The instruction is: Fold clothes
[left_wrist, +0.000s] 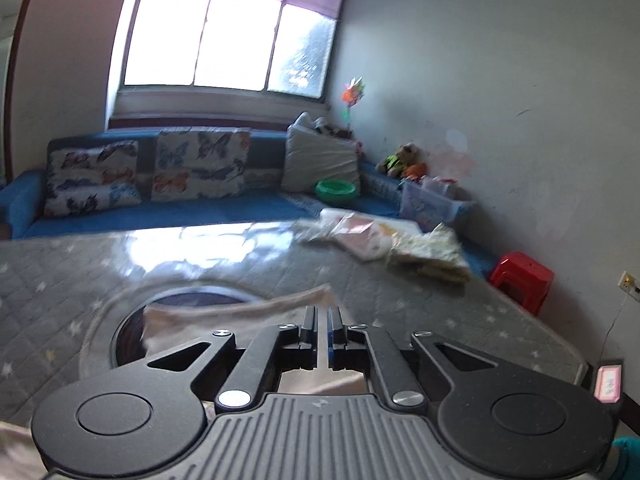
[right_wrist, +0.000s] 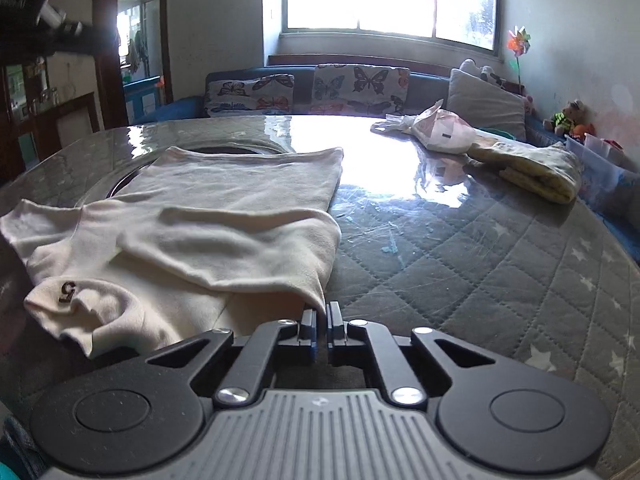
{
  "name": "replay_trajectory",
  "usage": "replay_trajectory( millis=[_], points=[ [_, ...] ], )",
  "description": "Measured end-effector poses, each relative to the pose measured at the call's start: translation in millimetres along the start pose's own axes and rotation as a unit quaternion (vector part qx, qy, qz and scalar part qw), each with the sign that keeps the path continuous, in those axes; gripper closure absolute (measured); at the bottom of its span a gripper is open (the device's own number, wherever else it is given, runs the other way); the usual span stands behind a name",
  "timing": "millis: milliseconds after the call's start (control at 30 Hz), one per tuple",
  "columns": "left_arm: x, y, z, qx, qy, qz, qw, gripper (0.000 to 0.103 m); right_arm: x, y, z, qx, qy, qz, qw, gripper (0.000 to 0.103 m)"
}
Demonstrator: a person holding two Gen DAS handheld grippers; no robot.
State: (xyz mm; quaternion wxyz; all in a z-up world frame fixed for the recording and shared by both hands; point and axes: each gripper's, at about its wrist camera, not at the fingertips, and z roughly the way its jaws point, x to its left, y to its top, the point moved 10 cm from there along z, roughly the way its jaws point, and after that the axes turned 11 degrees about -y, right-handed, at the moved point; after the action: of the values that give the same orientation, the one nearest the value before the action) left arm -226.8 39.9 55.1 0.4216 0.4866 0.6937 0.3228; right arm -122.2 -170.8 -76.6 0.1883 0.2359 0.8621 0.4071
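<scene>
A cream shirt [right_wrist: 224, 208] lies spread on the table [right_wrist: 460, 248]. Its collar, with a "5" tag [right_wrist: 67, 291], is at the near left, and one side is folded over the middle. My right gripper [right_wrist: 322, 314] is shut on the near right corner of that fold, low over the table. In the left wrist view, my left gripper [left_wrist: 322, 314] is shut above the table. The cream shirt [left_wrist: 224, 320] lies just ahead of and under its fingers. Whether any cloth is pinched between them cannot be told.
The grey quilted table has a glossy cover and a round recess [left_wrist: 168, 312] partly under the shirt. Folded yellow cloth [right_wrist: 536, 172] and a plastic bag [right_wrist: 444, 130] lie at the far right. A blue sofa [left_wrist: 160, 212] stands beyond and a red stool [left_wrist: 520, 280] at the right. A dark blurred shape [right_wrist: 60, 28] hangs upper left.
</scene>
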Motion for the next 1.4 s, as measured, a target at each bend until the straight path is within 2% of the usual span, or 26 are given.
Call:
replay_trajectory(
  millis=[133, 200, 300, 367, 533, 567, 600, 667, 733, 900, 1067, 1233, 1267, 1333, 1400],
  points=[
    [21, -37, 11, 0.051, 0.001, -0.037, 0.998, 0.098, 3, 0, -1, -0.001, -0.001, -0.015, 1.0, 0.099],
    [27, -53, 20, 0.073, 0.004, -0.047, 0.9962, 0.094, 3, 0, -1, -0.002, -0.003, -0.019, 1.0, 0.099],
    [32, -74, 35, 0.102, 0.008, -0.057, 0.9931, 0.079, 3, 1, 0, 0.0, -0.001, -0.018, 1.0, 0.098],
    [36, -87, 46, 0.118, 0.018, -0.06, 0.991, 0.066, 4, 1, -1, 0.0, 0.002, -0.015, 1.0, 0.098],
    [38, -104, 67, 0.14, 0.025, -0.064, 0.9878, 0.068, 4, 3, -3, -0.006, 0.006, -0.013, 1.0, 0.094],
    [37, -105, 69, 0.14, 0.027, -0.058, 0.9881, 0.069, 5, 4, -3, -0.006, 0.007, -0.013, 1.0, 0.093],
    [36, -104, 70, 0.139, 0.027, -0.055, 0.9884, 0.082, 5, 3, -3, -0.006, 0.007, -0.012, 1.0, 0.091],
    [34, -101, 70, 0.138, 0.025, -0.051, 0.9888, 0.096, 5, 3, -3, -0.004, 0.007, -0.01, 1.0, 0.087],
    [31, -91, 65, 0.124, 0.027, -0.045, 0.9908, 0.098, 6, 2, -3, -0.005, 0.008, -0.009, 1.0, 0.086],
    [15, -39, 36, 0.055, 0.02, -0.021, 0.9981, 0.099, 7, 2, -4, -0.008, 0.007, -0.011, 1.0, 0.078],
    [1, -9, 12, 0.012, 0.017, 0.0, 0.9998, 0.099, 8, 2, -7, -0.014, 0.005, -0.016, 1.0, 0.078],
    [7, -9, -5, 0.003, 0.03, 0.0, 0.9996, 0.099, 9, 2, -13, -0.022, 0.011, -0.027, 0.999, 0.077],
    [11, -12, -7, 0.005, 0.036, -0.004, 0.9993, 0.099, 11, 1, -14, -0.024, 0.015, -0.03, 0.999, 0.075],
    [20, -22, -9, 0.014, 0.046, -0.016, 0.9987, 0.099, 14, 2, -17, -0.03, 0.021, -0.034, 0.999, 0.062],
    [27, -33, -9, 0.025, 0.05, -0.025, 0.9981, 0.099, 19, 3, -21, -0.039, 0.03, -0.04, 0.998, 0.06]
  ],
)
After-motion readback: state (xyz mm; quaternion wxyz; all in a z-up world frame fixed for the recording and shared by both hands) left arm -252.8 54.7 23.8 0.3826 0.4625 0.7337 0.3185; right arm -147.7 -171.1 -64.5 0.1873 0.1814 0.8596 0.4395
